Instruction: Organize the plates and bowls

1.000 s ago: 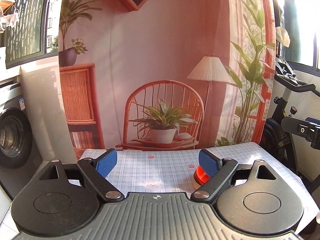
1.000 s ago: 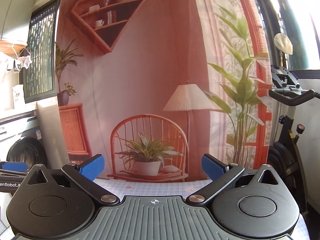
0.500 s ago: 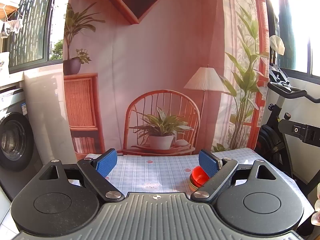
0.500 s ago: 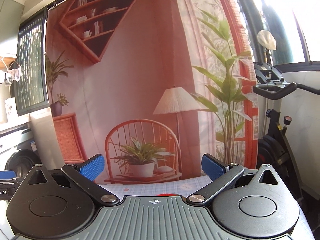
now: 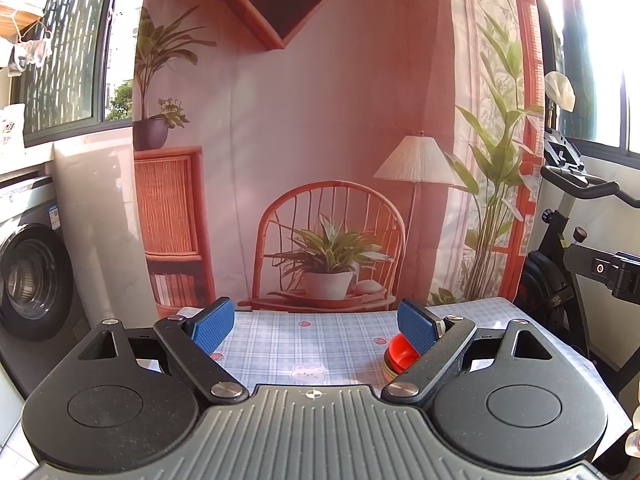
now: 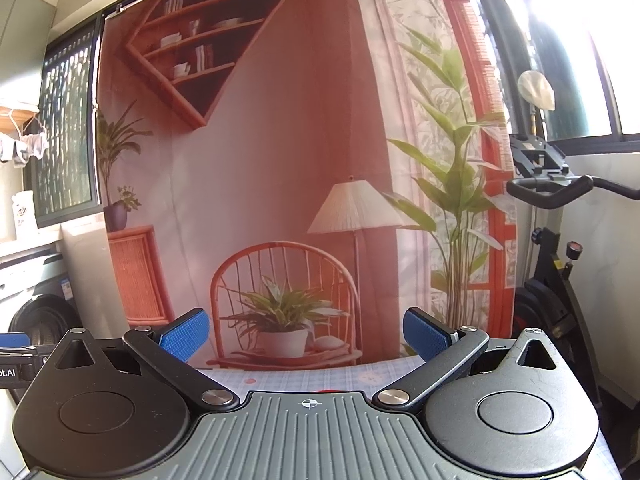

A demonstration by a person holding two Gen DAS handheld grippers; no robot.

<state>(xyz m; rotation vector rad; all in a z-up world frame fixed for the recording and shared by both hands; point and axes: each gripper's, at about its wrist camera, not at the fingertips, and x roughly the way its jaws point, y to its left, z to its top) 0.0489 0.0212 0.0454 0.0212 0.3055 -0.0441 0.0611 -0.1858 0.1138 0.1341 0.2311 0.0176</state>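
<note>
A red bowl (image 5: 398,354) sits on top of a small stack of paler dishes on the checked tablecloth (image 5: 312,344), partly hidden behind my left gripper's right finger. My left gripper (image 5: 314,326) is open and held above the near part of the table, with nothing between its blue pads. In the right wrist view my right gripper (image 6: 306,338) is also open and empty, raised higher and aimed at the backdrop. Only a thin red sliver (image 6: 332,391) shows just above its body, and I cannot tell what it is.
A printed backdrop (image 5: 320,140) of a chair, plant and lamp hangs along the table's far edge. A washing machine (image 5: 28,280) stands at the left and an exercise bike (image 5: 572,240) at the right. The tip of the other gripper (image 6: 12,346) shows at the far left of the right wrist view.
Both cameras have tilted and drifted a little, so the backdrop has shifted in the views. The red bowl stack has stayed in place. Both grippers have stayed open.
</note>
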